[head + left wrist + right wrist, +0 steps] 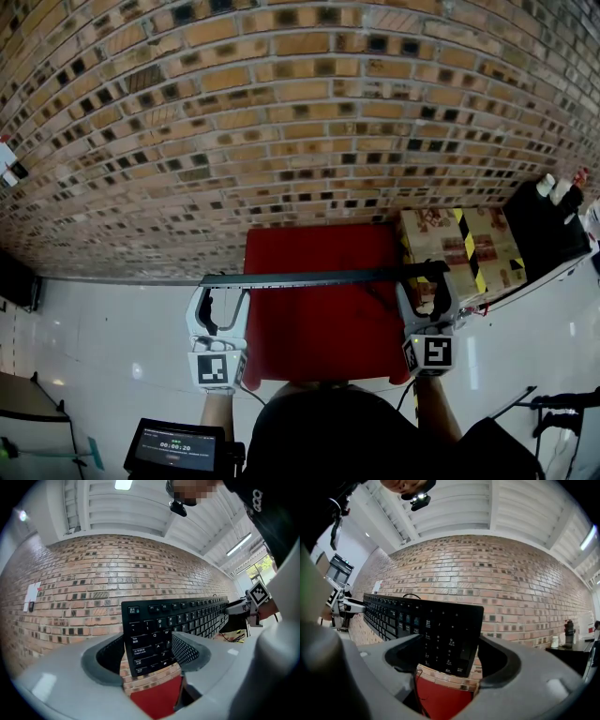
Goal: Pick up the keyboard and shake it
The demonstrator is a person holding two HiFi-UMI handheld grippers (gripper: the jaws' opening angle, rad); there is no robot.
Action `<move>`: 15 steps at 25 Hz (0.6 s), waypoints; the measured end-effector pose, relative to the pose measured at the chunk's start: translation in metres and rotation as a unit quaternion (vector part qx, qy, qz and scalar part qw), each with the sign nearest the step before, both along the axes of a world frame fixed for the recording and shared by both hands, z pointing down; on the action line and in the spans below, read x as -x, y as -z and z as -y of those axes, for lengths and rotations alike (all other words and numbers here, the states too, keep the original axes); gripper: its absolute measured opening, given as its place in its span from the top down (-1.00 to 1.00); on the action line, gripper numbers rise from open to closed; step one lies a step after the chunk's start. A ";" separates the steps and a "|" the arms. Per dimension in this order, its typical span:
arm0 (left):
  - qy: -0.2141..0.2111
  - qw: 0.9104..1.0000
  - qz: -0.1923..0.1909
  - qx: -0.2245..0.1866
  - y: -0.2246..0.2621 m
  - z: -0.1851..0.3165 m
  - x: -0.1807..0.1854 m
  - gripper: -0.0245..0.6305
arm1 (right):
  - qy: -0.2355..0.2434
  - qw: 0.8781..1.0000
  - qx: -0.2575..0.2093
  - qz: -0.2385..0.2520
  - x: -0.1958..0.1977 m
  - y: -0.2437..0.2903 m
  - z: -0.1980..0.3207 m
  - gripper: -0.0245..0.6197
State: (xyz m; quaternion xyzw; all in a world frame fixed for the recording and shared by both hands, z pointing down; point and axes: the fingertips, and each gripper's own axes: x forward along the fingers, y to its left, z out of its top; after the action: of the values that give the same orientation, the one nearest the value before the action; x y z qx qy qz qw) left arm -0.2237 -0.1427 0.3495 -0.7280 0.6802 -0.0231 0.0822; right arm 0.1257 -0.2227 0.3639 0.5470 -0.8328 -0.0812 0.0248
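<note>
**Now the keyboard hangs clear of the table, one end in each of my jaws**

Both my grippers are clamped on the black keyboard point(309, 277), which I hold in the air above the red table point(323, 323), close to the brick wall point(281, 112). My left gripper point(150, 656) pinches the Esc end: one pad lies on the key face and the other sits behind the board. My right gripper point(446, 660) pinches the number-pad end the same way.

I judge the hold at both ends is there to keep so long a board from sagging or twisting when I shake it. The board stands on its long edge, so from the head view it is only a thin dark line. I take that to be so that loose dirt can drop onto the red top below.

Several things are hidden from me:

- At each end the rear pad is behind the board, so I can't check how squarely it bears.
- The underside of the keyboard shows in no view.
- A thin cable point(416, 686) hangs under the right end, and where it runs is cut off.
- My own head covers the near edge of the table.
- The taped cardboard box point(464, 246) to the right is partly behind my right gripper
</note>
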 end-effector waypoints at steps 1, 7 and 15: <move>-0.001 1.000 0.000 0.000 0.000 0.000 0.000 -0.06 | 0.000 1.000 0.000 0.001 0.000 -0.001 0.000 -0.16; -0.005 1.000 -0.001 -0.001 0.001 0.004 0.000 -0.06 | -0.001 1.000 0.007 0.002 0.001 -0.003 0.002 -0.16; -0.008 1.000 -0.001 -0.001 -0.002 0.011 0.000 -0.06 | -0.002 1.000 0.001 -0.005 0.000 0.003 0.008 -0.16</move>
State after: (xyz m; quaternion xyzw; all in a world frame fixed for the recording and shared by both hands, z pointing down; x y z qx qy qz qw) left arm -0.2240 -0.1537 0.3515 -0.7334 0.6744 -0.0206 0.0825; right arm 0.1253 -0.2304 0.3606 0.5485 -0.8315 -0.0829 0.0299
